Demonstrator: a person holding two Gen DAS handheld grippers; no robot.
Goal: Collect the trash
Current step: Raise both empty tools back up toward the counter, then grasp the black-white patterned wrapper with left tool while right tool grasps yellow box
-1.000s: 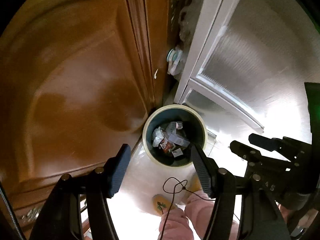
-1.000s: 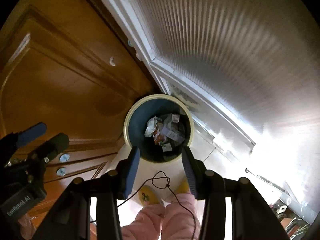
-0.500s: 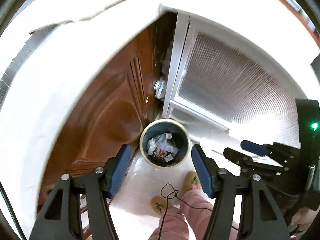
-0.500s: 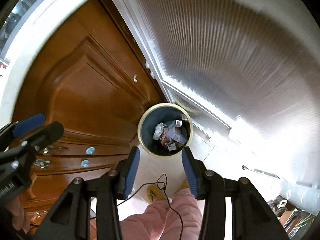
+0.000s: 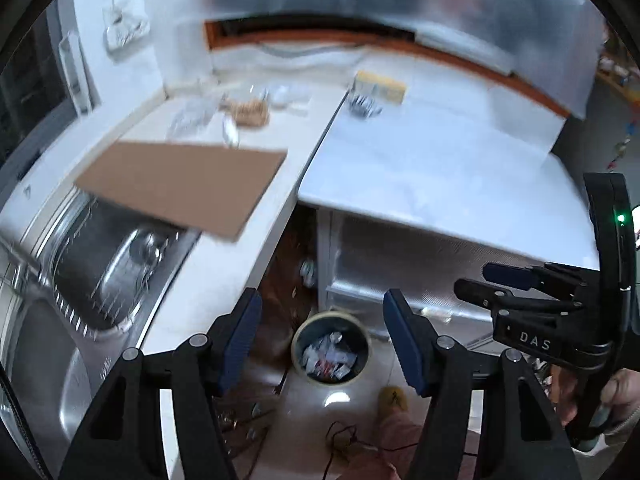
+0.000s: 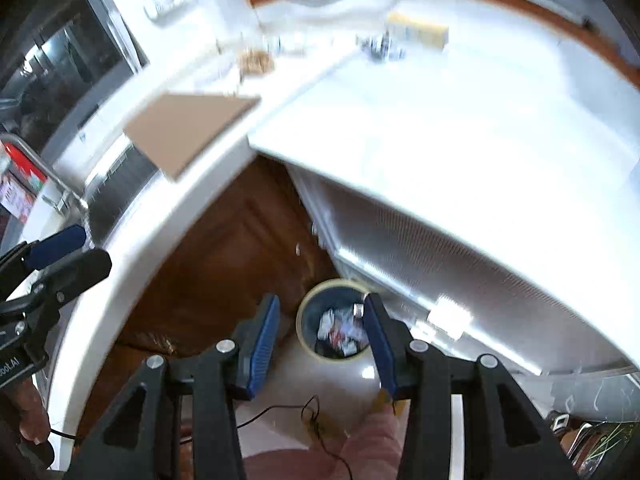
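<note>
Trash lies scattered at the far end of the bench, beyond a cardboard sheet; more already fills the bin on the floor below. My left hand-held gripper and right hand-held gripper both hang wide and empty above the bin. I judge the next reach should clear the bench edge, then approach one scrap low with the fingers straddling it.

White countertop, brown cardboard sheet overhanging sink, trash bin on floor
</note>
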